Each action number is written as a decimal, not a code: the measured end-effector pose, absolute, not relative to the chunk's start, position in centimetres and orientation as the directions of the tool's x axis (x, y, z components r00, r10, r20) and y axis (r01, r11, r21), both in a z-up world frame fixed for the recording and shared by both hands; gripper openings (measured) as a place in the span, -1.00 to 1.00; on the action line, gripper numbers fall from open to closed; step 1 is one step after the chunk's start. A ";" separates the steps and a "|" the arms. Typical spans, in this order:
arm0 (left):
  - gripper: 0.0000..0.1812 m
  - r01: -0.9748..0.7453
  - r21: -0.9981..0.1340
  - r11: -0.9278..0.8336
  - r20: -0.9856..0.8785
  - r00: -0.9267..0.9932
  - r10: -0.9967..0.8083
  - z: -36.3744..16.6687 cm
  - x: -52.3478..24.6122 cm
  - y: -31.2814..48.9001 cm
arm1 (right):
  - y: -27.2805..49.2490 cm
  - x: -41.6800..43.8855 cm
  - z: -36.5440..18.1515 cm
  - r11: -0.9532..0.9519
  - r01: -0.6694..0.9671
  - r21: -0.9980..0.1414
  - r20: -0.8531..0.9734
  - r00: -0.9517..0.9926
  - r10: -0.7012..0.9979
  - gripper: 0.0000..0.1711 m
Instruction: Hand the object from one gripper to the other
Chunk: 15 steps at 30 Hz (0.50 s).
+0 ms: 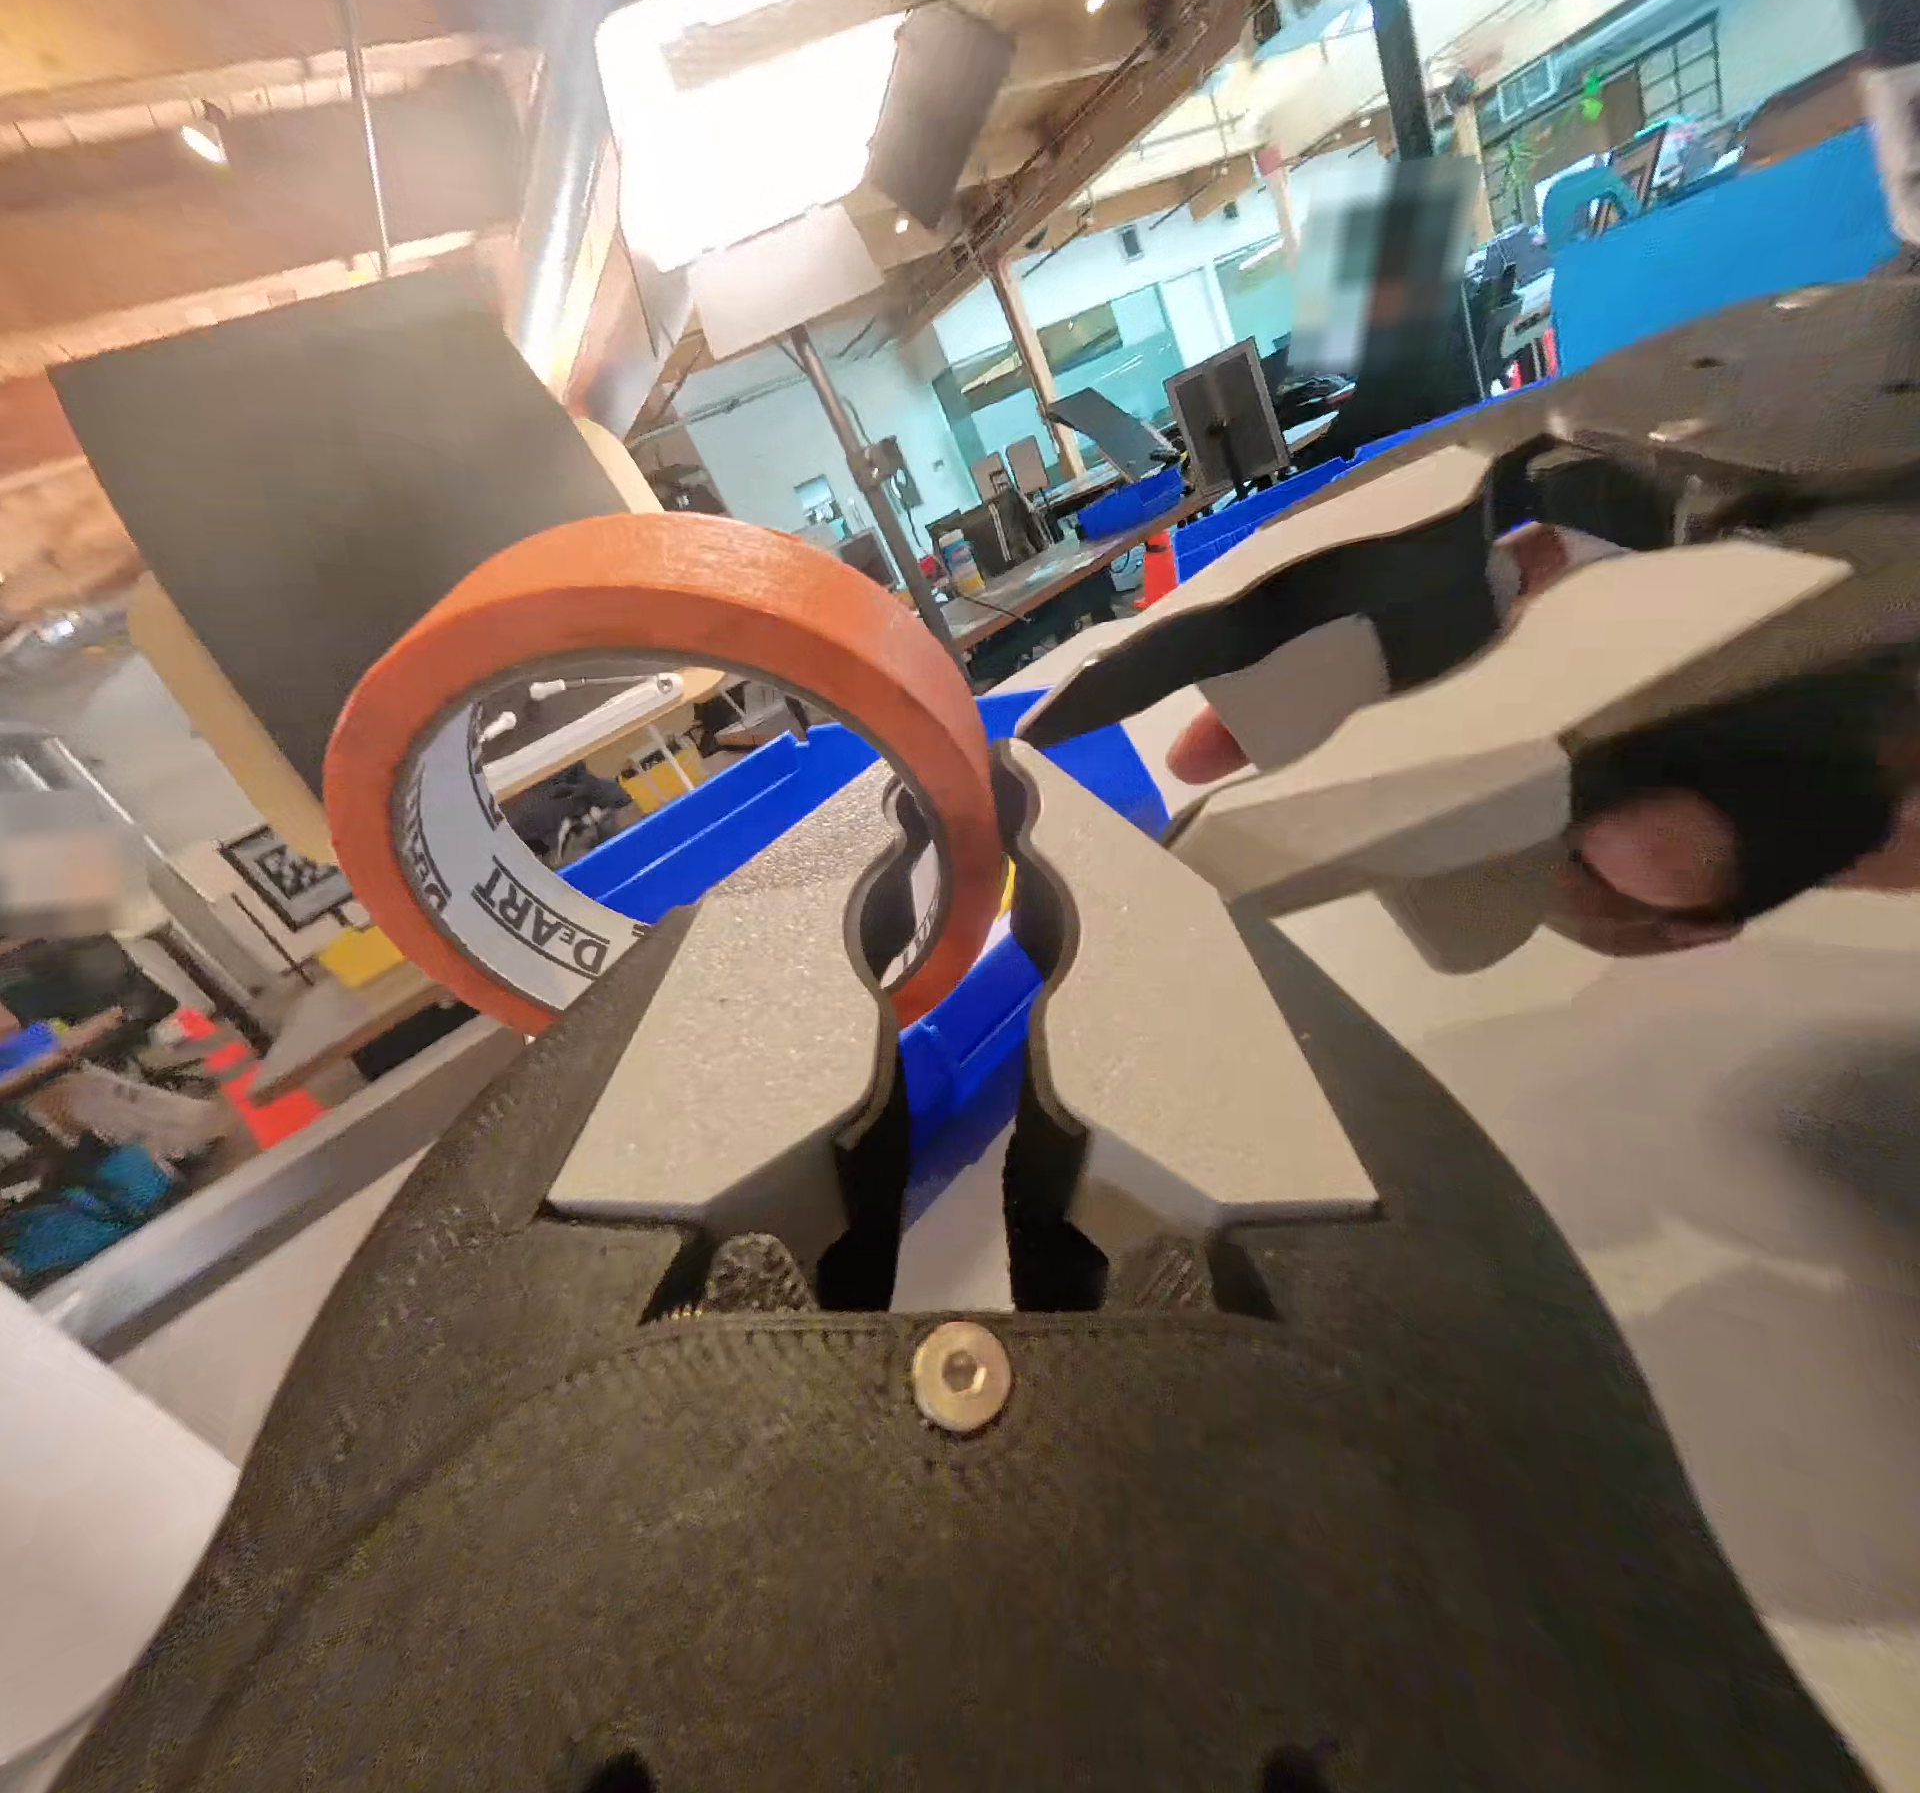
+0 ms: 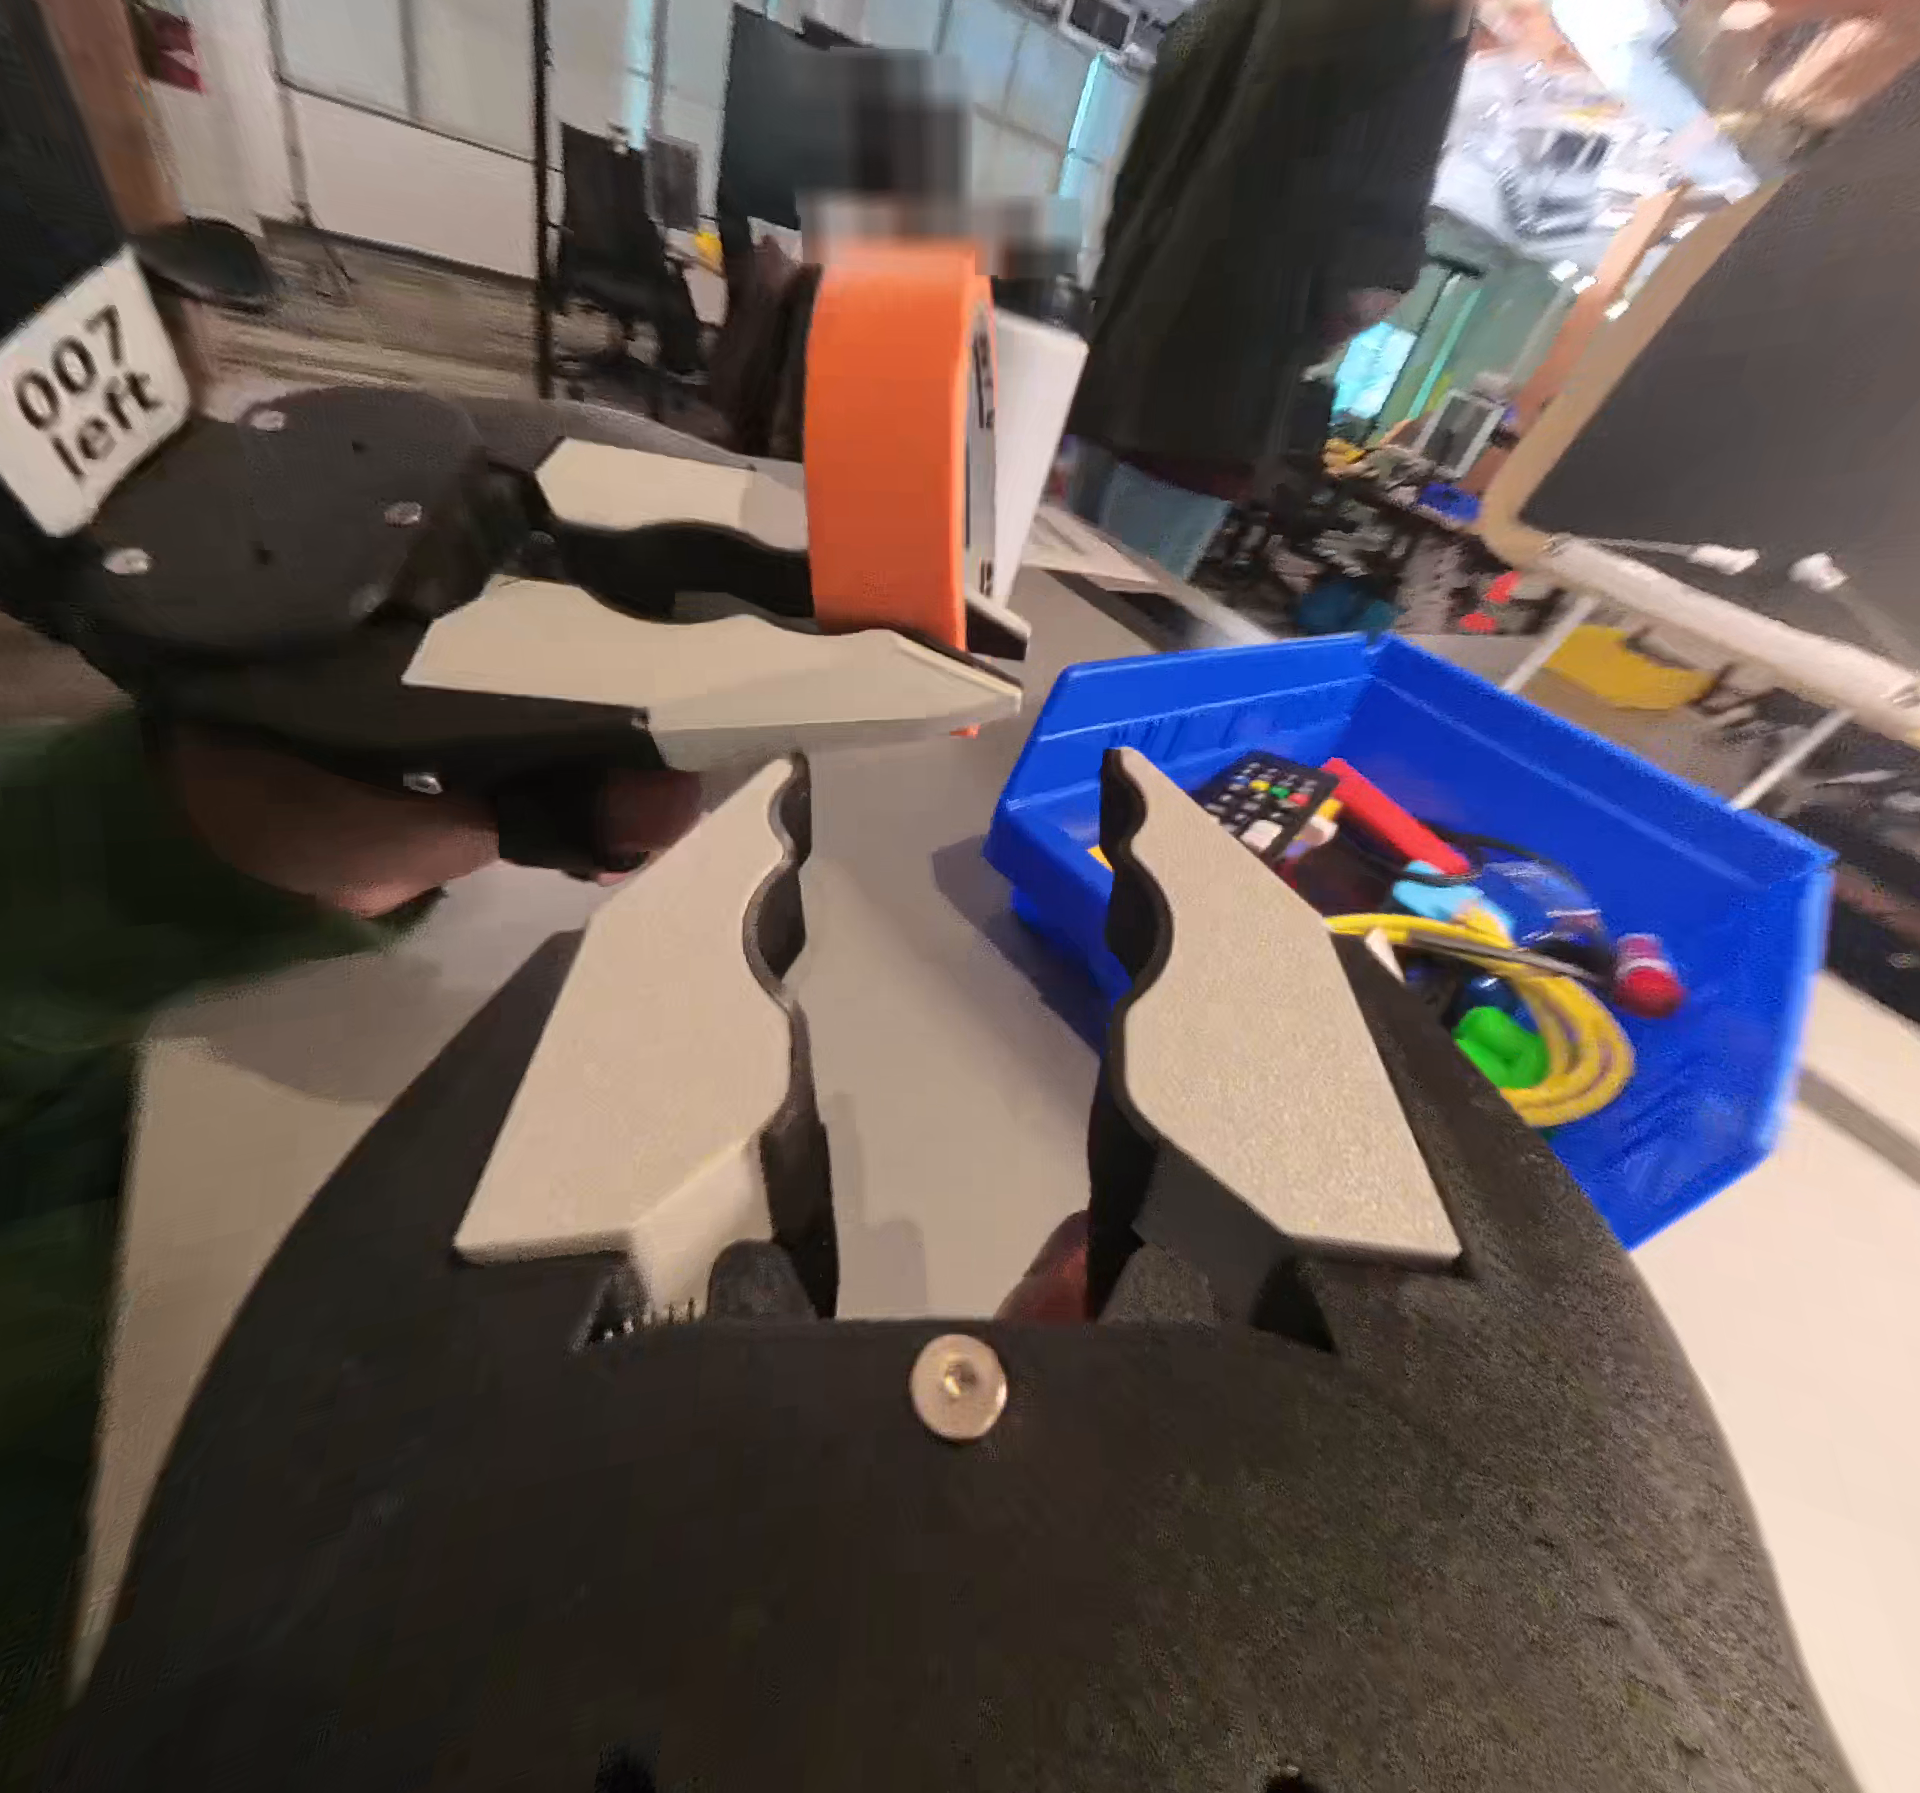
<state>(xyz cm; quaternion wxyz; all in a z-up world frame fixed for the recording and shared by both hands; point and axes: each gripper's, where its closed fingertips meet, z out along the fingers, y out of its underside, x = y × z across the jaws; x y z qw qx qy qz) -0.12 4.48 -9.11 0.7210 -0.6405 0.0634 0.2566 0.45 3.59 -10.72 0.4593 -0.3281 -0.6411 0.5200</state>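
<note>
Midway through the handover, the roll of orange masking tape (image 1: 665,767) is clamped in the left gripper (image 1: 961,808), its jaws closed on the right-hand wall of the ring, one finger inside the core and one outside. The roll is held in the air above the grey tabletop (image 2: 935,1068), standing on edge in the right wrist view (image 2: 894,455).

The right gripper (image 2: 951,798) has its jaws apart and empty. It sits near the left gripper's tips, slightly below and beside the roll, and does not touch the tape. Judged from this, pick-up by the giving side is done; what remains is for the right jaws to reach the roll, close on a free part of it, and for the left jaws to let go.

A blue bin (image 2: 1714,870) of mixed items, including a remote control (image 2: 1268,793) and a yellow cable (image 2: 1558,1047), rests on the tabletop to the right.

Hidden or unclear: the exact contact inside the core is partly masked by the left finger; the background is motion-blurred; mosaic patches cover parts of both views; the holding hands are mostly out of frame.
</note>
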 end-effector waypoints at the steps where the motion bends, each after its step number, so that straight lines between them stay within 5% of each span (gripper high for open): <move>1: -0.88 -0.470 -0.881 0.054 -0.439 0.855 0.276 -9.1 0.2 4.5 | 3.6 0.7 -10.7 0.208 -0.047 -0.977 0.210 -0.390 0.897 -0.33; 7: -0.88 -0.473 -0.878 0.076 -0.449 0.867 0.217 -9.1 1.1 4.6 | 2.2 2.5 -11.3 0.101 0.019 -0.995 0.071 -0.586 0.807 -0.46; 15: -0.88 -0.631 -0.775 -0.043 -0.632 0.774 0.043 -12.5 3.9 6.3 | 3.8 3.7 -7.1 -0.179 -0.082 -0.980 -0.092 -0.616 0.782 -0.52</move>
